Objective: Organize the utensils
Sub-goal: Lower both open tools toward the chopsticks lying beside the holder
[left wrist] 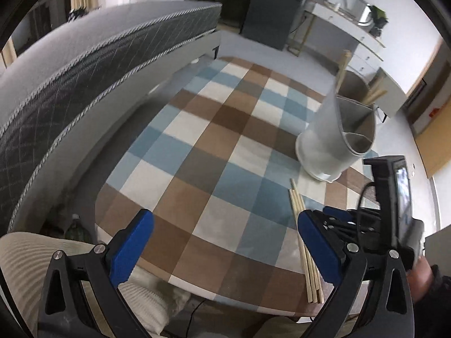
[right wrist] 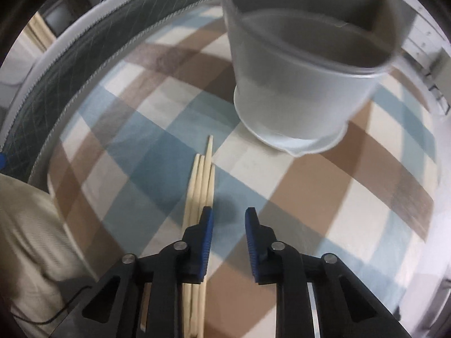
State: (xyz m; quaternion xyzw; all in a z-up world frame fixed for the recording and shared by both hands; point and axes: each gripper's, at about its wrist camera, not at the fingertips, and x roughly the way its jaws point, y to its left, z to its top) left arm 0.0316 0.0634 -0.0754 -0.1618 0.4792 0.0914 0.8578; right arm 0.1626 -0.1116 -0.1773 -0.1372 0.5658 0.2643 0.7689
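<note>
Chopsticks (right wrist: 201,180) lay bundled on checked cloth (right wrist: 310,186), near side of holder (right wrist: 296,84), long axis pointing toward it. R gripper (right wrist: 228,219) nearer, narrowly parted, empty, bundle just left of it. L gripper (left wrist: 225,231) wide apart, empty.

Table (right wrist: 352,197): in front of us, the bed (left wrist: 84,64) running along its far left side.
Holder (right wrist: 296,84): we see it standing on the table, at the far right, divided into compartments.
Chopsticks in holder (left wrist: 373,95): in its rear compartment, leaning out over the rim.
Loose chopsticks (right wrist: 201,180): flat on the table in a bundle, before the holder, tips toward it, apart from it.
Right gripper (right wrist: 228,225): just right of our bundle.
Left gripper (left wrist: 225,225): left of that bundle.
</note>
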